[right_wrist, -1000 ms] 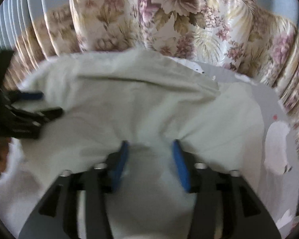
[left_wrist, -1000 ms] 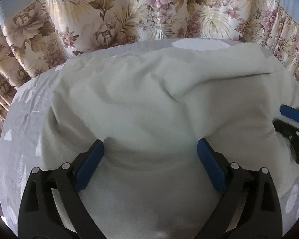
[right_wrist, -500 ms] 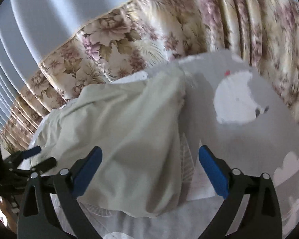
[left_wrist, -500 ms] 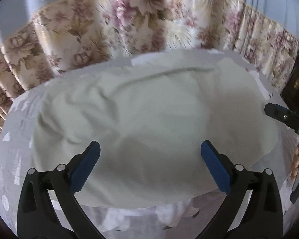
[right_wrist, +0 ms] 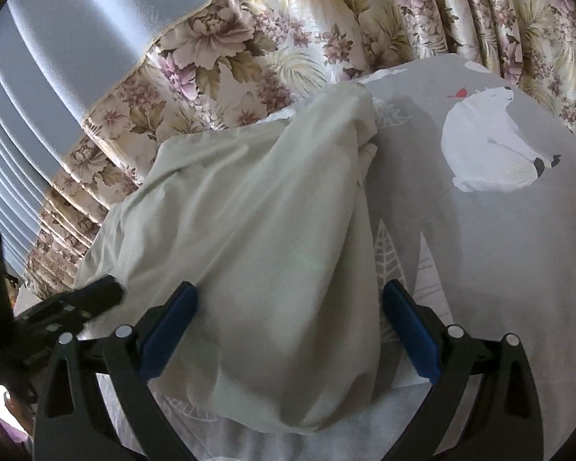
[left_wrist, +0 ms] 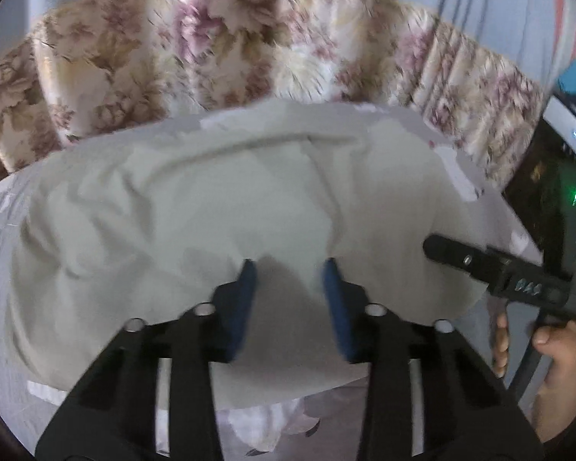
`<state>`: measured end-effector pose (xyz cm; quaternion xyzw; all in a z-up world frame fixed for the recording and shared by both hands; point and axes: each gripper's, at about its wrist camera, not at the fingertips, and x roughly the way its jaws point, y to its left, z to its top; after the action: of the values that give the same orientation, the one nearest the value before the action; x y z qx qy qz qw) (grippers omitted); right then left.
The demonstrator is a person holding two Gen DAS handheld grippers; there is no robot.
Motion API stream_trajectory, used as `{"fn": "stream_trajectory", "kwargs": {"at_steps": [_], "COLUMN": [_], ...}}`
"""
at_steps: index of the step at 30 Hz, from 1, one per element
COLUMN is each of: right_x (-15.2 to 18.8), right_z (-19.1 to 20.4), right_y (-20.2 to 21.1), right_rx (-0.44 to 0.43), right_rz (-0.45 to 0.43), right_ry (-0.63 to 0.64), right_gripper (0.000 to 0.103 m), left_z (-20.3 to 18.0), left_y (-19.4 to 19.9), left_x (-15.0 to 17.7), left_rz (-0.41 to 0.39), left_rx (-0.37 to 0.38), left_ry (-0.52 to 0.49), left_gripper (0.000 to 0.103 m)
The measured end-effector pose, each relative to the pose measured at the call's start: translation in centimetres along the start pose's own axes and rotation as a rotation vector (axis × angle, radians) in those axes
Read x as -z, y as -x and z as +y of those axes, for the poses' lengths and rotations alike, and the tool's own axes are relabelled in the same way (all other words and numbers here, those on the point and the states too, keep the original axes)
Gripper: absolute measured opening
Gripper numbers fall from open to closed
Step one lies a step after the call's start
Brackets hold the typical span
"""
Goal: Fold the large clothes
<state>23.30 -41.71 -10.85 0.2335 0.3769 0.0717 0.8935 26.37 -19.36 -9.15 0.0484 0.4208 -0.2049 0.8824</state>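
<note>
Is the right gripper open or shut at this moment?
Open. The right gripper has its blue pads wide apart over the pale green garment, gripping nothing.

Pale green-grey garment (left_wrist: 219,207), folded into a wrinkled, rounded bundle, fills the frame centre; in the right wrist view it (right_wrist: 249,230) lies centre-left.

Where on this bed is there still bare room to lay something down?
To the right of the pale green garment, the grey bedsheet lies bare around its polar bear print, up to the floral curtain. A narrower strip runs along the near edge. The middle is crowded: garment, left gripper, right gripper.
</note>
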Motion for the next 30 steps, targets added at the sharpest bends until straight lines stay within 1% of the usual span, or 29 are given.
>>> {"fn": "stream_trajectory", "kwargs": {"at_steps": [2,4,7,9,12,15,16,17,18,19,20,21,22,23,26,28,30], "right_x": [0.3,0.5,0.9,1.3,1.7,1.1,0.8,0.4,0.0,-0.3,-0.7,-0.9,-1.0,-0.9,-0.3,-0.3,-0.5], "right_z": [0.3,0.9,2.2,2.9,3.0,3.2,3.3,3.5,3.6,3.6,3.7,3.7,3.6,3.5,3.9,3.9,3.5], "right_y": [0.1,0.0,-0.2,-0.3,0.0,-1.0,-1.5,-2.0,-2.5,-2.9,-3.2,-3.4,-3.6,-3.5,-2.9,-3.0,-3.7], "right_rx": [0.011,0.006,0.0,0.03,-0.006,-0.008,-0.012,-0.015,-0.01,0.001,0.016,0.015,0.005,0.0,-0.015,-0.025,-0.045], "right_rz": [-0.003,0.015,0.055,0.065,0.053,0.053,0.059,0.061,0.06,0.063,0.072,0.081,0.103,0.108,0.113,0.119,0.143], "right_ry": [0.011,0.023,0.044,0.05,-0.026,-0.05,-0.058,-0.068,-0.073,-0.071,-0.071,-0.076,-0.089,-0.107,-0.113,-0.117,-0.137], "right_gripper": [0.098,0.098,0.098,0.098,0.097,0.096,0.091,0.083,0.078,0.068,0.062,0.057,0.055,0.052,0.047,0.047,0.048], "left_z": [0.0,0.6,1.4,1.5,1.6,1.2,1.1,1.0,1.1,1.2,1.3,1.3,1.3,1.3,1.4,1.4,1.4], "left_y": [-1.1,-1.9,-2.2,-2.4,-2.4,-2.3,-2.3,-2.3,-2.3,-2.3,-2.3,-2.3,-2.3,-2.3,-2.3,-2.3,-2.3], "left_x": [0.7,1.1,0.9,0.9,1.2,1.5,1.5,1.5,1.4,1.4,1.5,1.5,1.5,1.5,1.6,1.6,1.6], "left_rz": [0.009,0.018,0.04,0.045,0.039,0.024,0.023,0.023,0.024,0.024,0.023,0.022,0.022,0.023,0.023,0.021,0.022], "left_rx": [-0.012,0.007,0.045,0.051,0.049,0.028,0.022,0.02,0.023,0.028,0.034,0.036,0.035,0.035,0.04,0.041,0.041], "left_ry": [-0.015,-0.012,0.013,0.018,0.023,0.009,0.006,0.007,0.011,0.015,0.018,0.015,0.011,0.011,0.015,0.018,0.019], "left_gripper": [0.032,0.032,0.033,0.033,0.033,0.033,0.033,0.033,0.033,0.033,0.033,0.033,0.033,0.033,0.033,0.033,0.033]}}
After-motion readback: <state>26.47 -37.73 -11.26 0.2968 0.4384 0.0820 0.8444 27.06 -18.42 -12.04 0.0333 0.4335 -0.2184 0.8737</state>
